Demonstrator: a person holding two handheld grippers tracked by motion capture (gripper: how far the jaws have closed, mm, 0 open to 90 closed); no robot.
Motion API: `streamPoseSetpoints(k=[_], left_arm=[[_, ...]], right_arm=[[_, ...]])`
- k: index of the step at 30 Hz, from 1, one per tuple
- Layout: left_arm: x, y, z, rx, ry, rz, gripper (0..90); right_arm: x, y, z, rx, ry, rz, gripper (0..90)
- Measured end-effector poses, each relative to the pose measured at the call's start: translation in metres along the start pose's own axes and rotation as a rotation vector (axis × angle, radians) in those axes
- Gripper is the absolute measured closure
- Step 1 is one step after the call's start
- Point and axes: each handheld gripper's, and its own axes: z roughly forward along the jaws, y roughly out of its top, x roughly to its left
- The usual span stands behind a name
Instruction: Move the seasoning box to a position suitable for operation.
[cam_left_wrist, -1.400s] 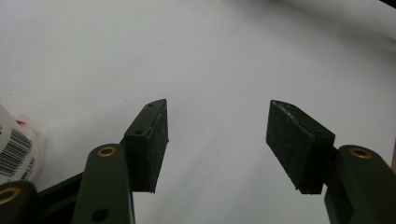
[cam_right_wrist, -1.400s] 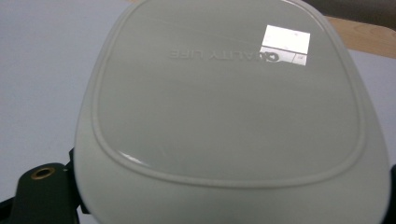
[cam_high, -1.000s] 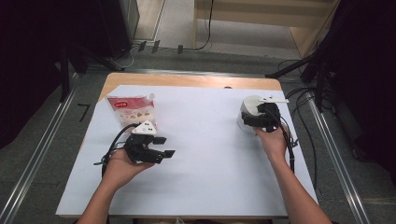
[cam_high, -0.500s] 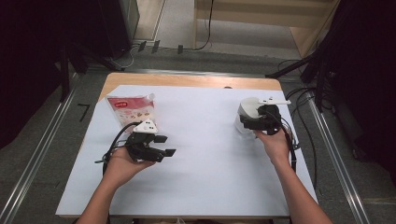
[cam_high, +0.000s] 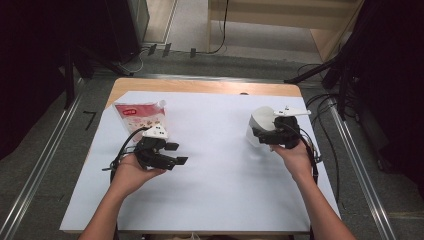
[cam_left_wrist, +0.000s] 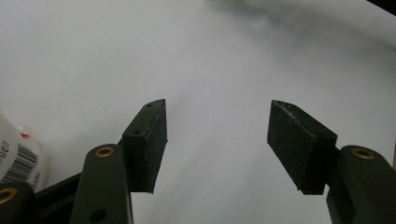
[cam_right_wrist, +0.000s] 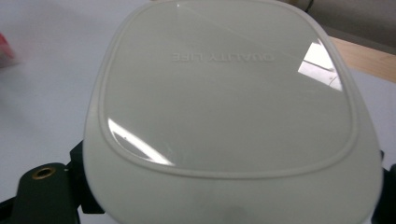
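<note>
Lying on a white sheet-covered rectangular table: a pink-and-white printed plastic pouch at about ten o'clock, near the far-left corner. Just beside the pouch, toward five o'clock from it, the left gripper, jaws pointing toward three o'clock, apart over bare sheet. Well apart, at about two o'clock on the table, a pale rounded-square plastic container, clamped at its three o'clock side by the right gripper. Between the two grippers, bare sheet.

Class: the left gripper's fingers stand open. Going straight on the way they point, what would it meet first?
Probably only the white table cover; between the left gripper's open fingers the way looks free, though depth is unclear.
</note>
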Motion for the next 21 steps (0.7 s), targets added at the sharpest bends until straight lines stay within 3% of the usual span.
streamPoseSetpoints(k=[3, 9, 11, 21], left_arm=[[0.001, 0.000, 0.001, 0.000, -0.005, -0.005, 39.2], [0.001, 0.001, 0.001, -0.002, -0.007, 0.000, 39.0], [0.001, 0.001, 0.001, 0.005, -0.013, 0.001, 39.0], [-0.001, -0.002, 0.001, 0.008, -0.007, -0.001, 39.0]], right_arm=[[0.008, 0.001, -0.002, -0.001, 0.019, -0.020, 15.8], [0.023, 0.002, -0.001, -0.024, 0.102, -0.094, 15.8], [0.028, 0.003, 0.001, -0.019, 0.139, -0.100, 15.8], [0.049, 0.005, 0.013, 0.002, 0.206, -0.143, 15.8]])
